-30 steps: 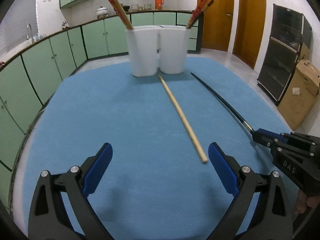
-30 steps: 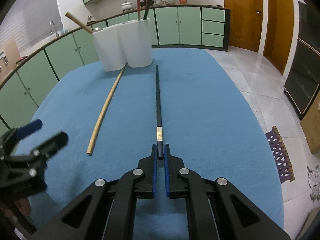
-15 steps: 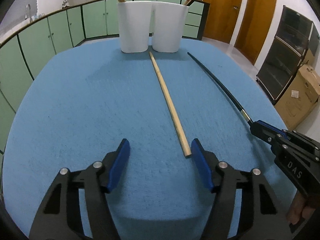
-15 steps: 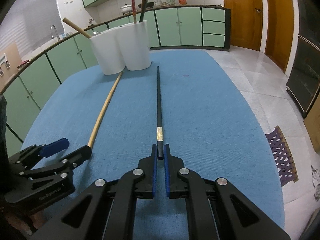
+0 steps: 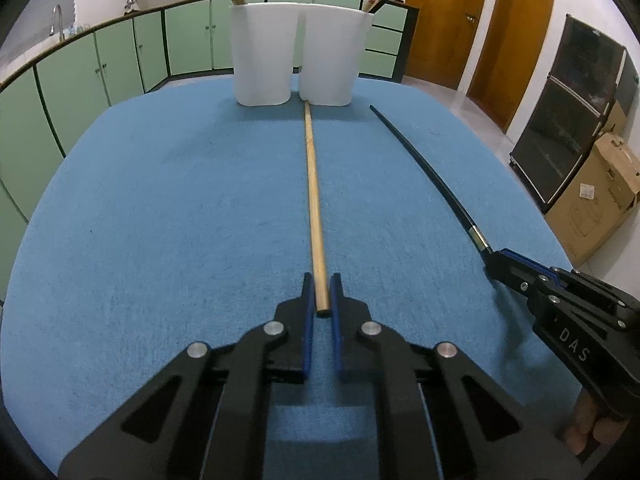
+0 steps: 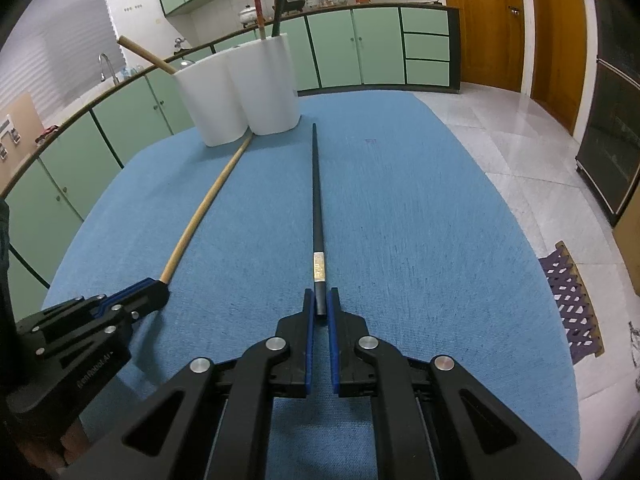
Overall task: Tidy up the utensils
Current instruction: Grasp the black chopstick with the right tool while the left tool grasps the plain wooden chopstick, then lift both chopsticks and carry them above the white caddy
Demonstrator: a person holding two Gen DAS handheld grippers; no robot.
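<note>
The left wrist view alone showed a cardboard box [image 5: 596, 200] and a dark glass-fronted cabinet [image 5: 568, 120] off the table's right side, while the right wrist view alone showed a woven mat [image 6: 568, 304] on the tiled floor, a sink tap [image 6: 105, 63] on the counter, and a tan stick [image 6: 146, 54] leaning out over the rim of the left cup. Two white cups [image 5: 300, 40] stood touching each other at the far end of the blue table cover [image 5: 160, 220], each with chopsticks standing in it. The wooden chopstick [image 5: 314, 200] was pale tan, round and slim, and lay flat on the cover with its far tip at the foot of the cups. The black chopstick [image 6: 316, 208] was dark and tapered to a fine far point, with a pale metallic band near its thick end; it lay beside the wooden one, well apart at the near ends. The left gripper [image 5: 320, 300] sat low over the cover, pointing straight along the wooden chopstick, its blue-lined jaws clamped around the near end. The right gripper [image 6: 319, 312] sat equally low, aimed along the black chopstick, with its jaws closed on that stick's thick end. Fingers [image 5: 588, 428] of the person's right hand showed under the right gripper's body.
</note>
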